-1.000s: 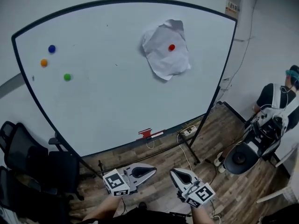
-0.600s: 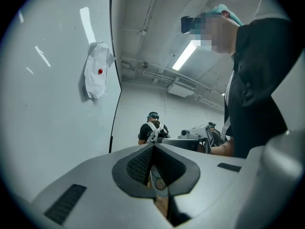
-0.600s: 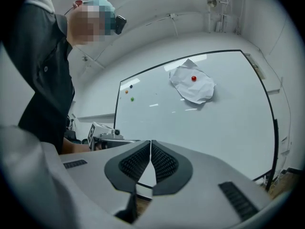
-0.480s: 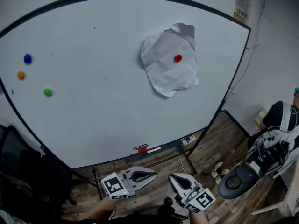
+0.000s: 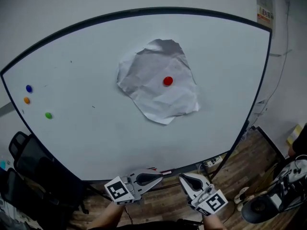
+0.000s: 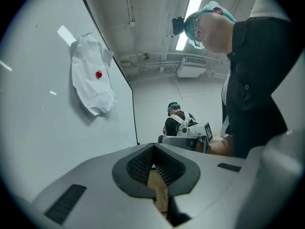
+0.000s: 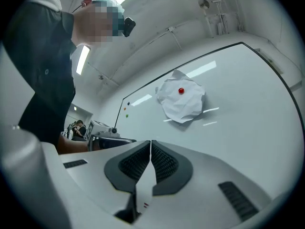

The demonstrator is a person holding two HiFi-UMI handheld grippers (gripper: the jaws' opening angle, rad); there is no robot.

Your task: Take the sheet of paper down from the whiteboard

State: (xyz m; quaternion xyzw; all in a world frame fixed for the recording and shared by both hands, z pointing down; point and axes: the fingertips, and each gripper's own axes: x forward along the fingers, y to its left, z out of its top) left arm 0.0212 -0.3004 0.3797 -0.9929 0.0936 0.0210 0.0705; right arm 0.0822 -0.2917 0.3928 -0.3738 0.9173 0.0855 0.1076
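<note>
A crumpled white sheet of paper (image 5: 158, 87) hangs on the whiteboard (image 5: 96, 138), pinned by a red magnet (image 5: 167, 81). The sheet of paper (image 6: 93, 75) with its red magnet (image 6: 98, 74) shows at the upper left in the left gripper view, and the sheet of paper (image 7: 182, 102) sits centre in the right gripper view. My left gripper (image 5: 162, 175) and right gripper (image 5: 182, 178) are low in the head view, below the board's bottom edge, well short of the paper. Both are shut with nothing between the jaws.
Blue (image 5: 29, 88), orange (image 5: 26, 100) and green (image 5: 48, 115) magnets sit at the board's left. A black chair (image 5: 33, 176) stands lower left. A wheeled machine (image 5: 273, 200) and a power strip (image 5: 213, 161) lie on the wooden floor at the right. Another person (image 6: 178, 120) sits beyond the board.
The board and paper have grown larger and shifted toward the centre of the head view as I came closer. Both grippers stayed shut and low in the view.
</note>
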